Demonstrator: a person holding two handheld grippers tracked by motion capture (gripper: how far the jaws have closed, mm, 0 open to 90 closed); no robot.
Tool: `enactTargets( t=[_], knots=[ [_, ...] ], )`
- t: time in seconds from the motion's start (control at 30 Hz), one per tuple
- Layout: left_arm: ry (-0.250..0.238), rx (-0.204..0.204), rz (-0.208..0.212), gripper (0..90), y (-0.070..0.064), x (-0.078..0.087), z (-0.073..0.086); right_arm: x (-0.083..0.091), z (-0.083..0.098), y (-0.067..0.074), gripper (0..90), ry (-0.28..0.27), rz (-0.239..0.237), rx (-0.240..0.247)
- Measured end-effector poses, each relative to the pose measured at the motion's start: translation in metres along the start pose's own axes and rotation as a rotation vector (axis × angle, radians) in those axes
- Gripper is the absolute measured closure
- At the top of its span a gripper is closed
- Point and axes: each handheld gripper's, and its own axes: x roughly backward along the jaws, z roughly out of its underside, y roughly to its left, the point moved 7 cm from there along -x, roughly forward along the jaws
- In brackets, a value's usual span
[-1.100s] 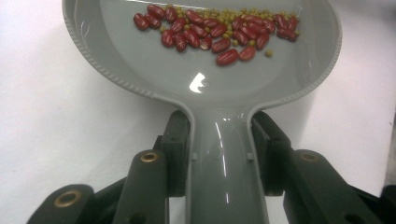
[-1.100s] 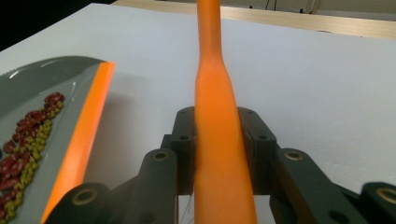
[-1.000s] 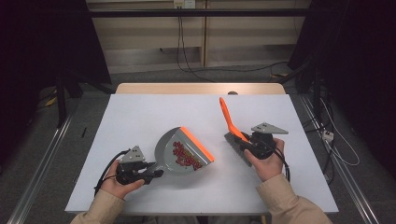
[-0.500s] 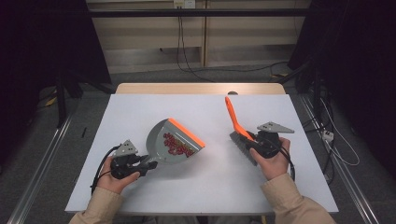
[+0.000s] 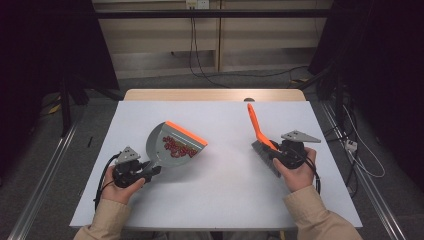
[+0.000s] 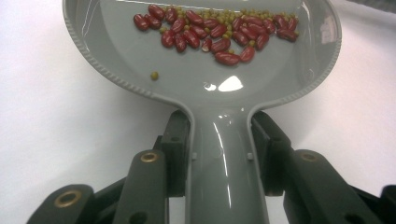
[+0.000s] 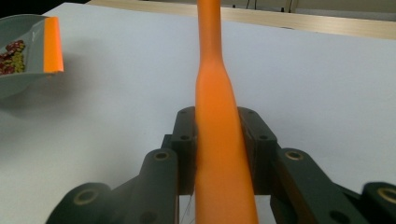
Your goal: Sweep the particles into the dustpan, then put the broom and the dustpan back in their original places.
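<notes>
Both sets of jaws are clamped on handles: the left gripper [image 5: 150, 172] pinches the grey stem of the dustpan [image 5: 172, 145], and the right gripper [image 5: 274, 156] squeezes the orange handle of the brush [image 5: 257, 127]. The dustpan sits left of the middle of the white table [image 5: 220, 200], its long axis running from the left hand [image 5: 122, 187] up and to the right, with the orange lip [image 5: 186, 133] facing the far right and the stem pointing back toward the person. The brush stands near the right edge, its handle slanting up and away toward the far side of the table while the dark bristle head [image 5: 265, 157] lies low beside the right hand [image 5: 295, 172]. From above, the load in the pan reads as a reddish smear; the left gripper view resolves it into red beans [image 6: 210, 30] mixed with small green peas [image 6: 154, 75], gathered toward the far end of the pan, with 1 pea lying apart nearer the stem. That view cuts off the pan's orange lip, and the right gripper view loses the top of the brush handle [image 7: 215, 140] beyond the frame and hides the bristles below the jaws. The right gripper view catches the dustpan [image 7: 18, 70] at its left edge, lip [image 7: 53, 44] toward the camera, well apart from the brush.
</notes>
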Motion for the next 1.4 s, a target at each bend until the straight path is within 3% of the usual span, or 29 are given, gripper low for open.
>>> enactTargets(
  t=[0.53, 1.1, 1.27, 1.4],
  knots=[
    [0.015, 0.085, -0.130, 63.1, 0.023, -0.001, 0.005, 0.008, 0.007, -0.024, 70.8, -0.005, 0.044, -0.035],
    [0.061, 0.142, -0.217, 63.1, 0.036, -0.002, 0.011, 0.018, 0.008, -0.041, 70.8, -0.026, 0.085, -0.045],
    [0.075, 0.163, -0.255, 63.1, 0.039, -0.004, 0.012, 0.020, 0.011, -0.051, 70.8, -0.025, 0.117, -0.053],
    [0.092, 0.178, -0.261, 63.0, 0.040, -0.007, 0.013, 0.022, 0.015, -0.057, 70.8, -0.024, 0.134, -0.058]
  ],
)
